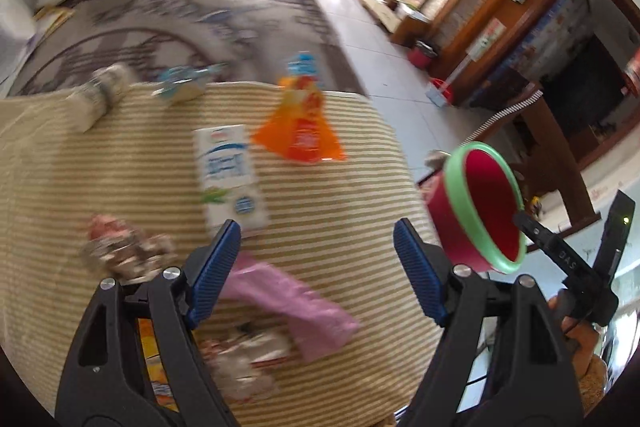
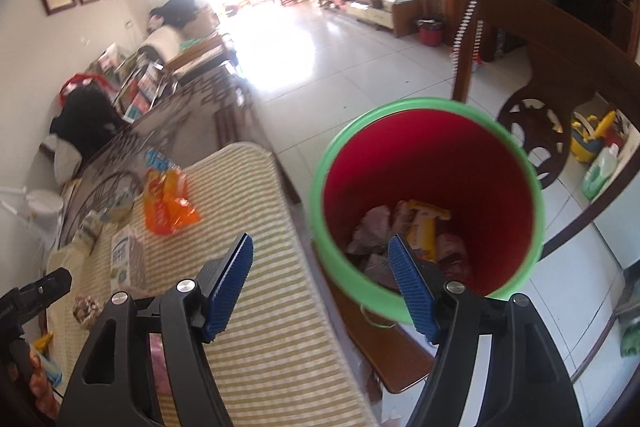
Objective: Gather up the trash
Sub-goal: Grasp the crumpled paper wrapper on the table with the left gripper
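Over striped woven mat (image 1: 120, 167), left gripper (image 1: 316, 267) held spread, nothing between pads. Right gripper (image 2: 320, 283) held parted and empty at rim of red bin (image 2: 432, 155), green-lipped, smooth plastic, part-filled with wrappers. Step judged: between drops, next piece to be picked. Nearest candidates: limp pink bag (image 1: 304, 307), rigid milk carton (image 1: 230, 171); crinkly orange packet (image 1: 300, 131) farther. Low pinch needed.

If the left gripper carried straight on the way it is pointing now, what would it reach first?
Most likely the pink wrapper, which lies on the striped mat between and just ahead of the open left gripper. Blur makes depth uncertain; the white carton lies farther along.
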Demonstrator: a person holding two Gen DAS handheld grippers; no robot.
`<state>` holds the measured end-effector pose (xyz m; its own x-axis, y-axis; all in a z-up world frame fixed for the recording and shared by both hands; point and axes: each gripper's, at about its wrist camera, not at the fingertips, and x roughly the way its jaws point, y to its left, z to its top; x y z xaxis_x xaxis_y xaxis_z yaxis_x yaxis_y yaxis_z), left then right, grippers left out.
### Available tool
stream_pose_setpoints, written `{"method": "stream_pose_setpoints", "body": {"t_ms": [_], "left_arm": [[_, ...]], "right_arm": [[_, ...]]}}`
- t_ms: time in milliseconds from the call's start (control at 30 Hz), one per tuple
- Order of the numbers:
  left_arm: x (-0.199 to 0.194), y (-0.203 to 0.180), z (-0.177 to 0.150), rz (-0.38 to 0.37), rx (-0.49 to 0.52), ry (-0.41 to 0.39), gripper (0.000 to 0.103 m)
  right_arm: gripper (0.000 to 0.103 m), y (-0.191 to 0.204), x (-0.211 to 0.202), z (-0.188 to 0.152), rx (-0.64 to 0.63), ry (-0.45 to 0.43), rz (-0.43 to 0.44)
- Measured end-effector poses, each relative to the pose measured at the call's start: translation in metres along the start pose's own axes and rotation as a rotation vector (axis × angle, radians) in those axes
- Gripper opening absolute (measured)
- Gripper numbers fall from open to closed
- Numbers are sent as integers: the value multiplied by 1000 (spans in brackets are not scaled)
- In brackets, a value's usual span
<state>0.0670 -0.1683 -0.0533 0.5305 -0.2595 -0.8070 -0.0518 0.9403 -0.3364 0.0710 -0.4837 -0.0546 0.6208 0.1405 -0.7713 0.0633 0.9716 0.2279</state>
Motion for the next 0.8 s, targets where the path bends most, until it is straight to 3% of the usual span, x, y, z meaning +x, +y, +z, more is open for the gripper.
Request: {"method": "stream_pose_setpoints", "body": {"t_ms": [200,333,600,800], "left_arm": [[-18,64,-19,64,-78,8,76],[-22,90,-29,69,-56,45,76],[-15,134,-54,30,-13,143,76],[-7,155,-40,-40,-38,147,76]], "right_arm": [[71,43,12,-9,-53,50,23],[72,76,9,-17,-80,51,27],[73,124,7,-45,-95,90,15],[74,154,-5,-60,-96,75,-9]]}}
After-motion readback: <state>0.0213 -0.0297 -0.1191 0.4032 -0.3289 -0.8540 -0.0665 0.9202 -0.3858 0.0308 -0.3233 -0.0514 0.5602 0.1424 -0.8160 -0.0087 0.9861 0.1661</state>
